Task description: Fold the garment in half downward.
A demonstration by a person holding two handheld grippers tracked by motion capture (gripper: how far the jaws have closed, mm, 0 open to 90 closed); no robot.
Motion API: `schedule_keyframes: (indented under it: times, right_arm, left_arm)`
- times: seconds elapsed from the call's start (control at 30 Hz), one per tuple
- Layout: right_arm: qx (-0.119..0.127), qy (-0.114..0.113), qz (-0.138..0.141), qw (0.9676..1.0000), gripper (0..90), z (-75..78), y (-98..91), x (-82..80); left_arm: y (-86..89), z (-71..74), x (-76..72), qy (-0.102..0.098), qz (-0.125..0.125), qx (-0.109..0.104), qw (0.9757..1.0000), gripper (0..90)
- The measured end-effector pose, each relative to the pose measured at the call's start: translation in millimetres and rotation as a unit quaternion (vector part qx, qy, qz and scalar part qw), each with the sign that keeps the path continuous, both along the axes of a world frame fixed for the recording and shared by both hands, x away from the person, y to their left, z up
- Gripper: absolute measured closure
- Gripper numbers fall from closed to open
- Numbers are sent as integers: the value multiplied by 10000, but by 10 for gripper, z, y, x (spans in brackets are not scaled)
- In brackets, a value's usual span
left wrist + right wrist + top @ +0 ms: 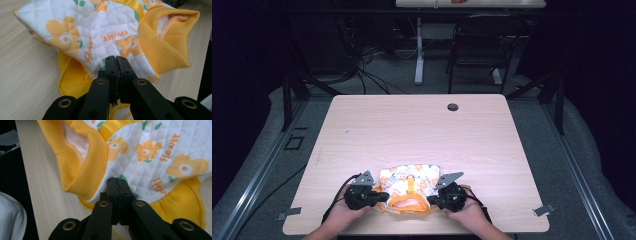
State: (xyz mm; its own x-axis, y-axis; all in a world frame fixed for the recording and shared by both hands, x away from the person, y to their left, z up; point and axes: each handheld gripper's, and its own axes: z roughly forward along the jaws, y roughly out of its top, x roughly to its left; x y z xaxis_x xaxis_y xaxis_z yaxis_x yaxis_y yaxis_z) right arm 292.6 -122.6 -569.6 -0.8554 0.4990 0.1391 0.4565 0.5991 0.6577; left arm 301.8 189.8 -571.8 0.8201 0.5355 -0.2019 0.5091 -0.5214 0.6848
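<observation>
Two grippers work one garment [409,187] at the near edge of the table [422,130], and you hold one in each hand. The garment is a small quilted piece, white with orange flowers and orange lettering, trimmed with a yellow ribbed collar [408,204] and yellow hems; it lies just in from the near edge, slightly left of centre, with the collar turned toward you. Your left gripper [383,196] meets the garment at its near left corner. In the left gripper view its jaws are pressed together with no visible gap, and the white quilted cloth [100,32] is pinched at their tips, beside the yellow collar [162,47]. Your right gripper [431,201] meets the near right corner. In the right gripper view its jaws are likewise fully closed on the quilted edge [155,162], just beside the ribbed collar [82,170], with a yellow hem [180,200] to the right of the jaws. Both grippers point inward toward each other, with the collar between them. The far half of the table carries a dark round grommet [453,107].
</observation>
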Motion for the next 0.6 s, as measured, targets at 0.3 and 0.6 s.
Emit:
schedule_keyframes:
  times: [0.3, 0.6]
  right_arm:
    - [20, 13, -140, 9999, 900, -9, -17, 75]
    - [43, -31, -342, 9994, 900, -26, -44, 202]
  left_arm:
    - [-28, 1, 87, -62, 36, 61, 10000, 885]
    - [-86, 1, 235, -144, 140, 136, 9997, 894]
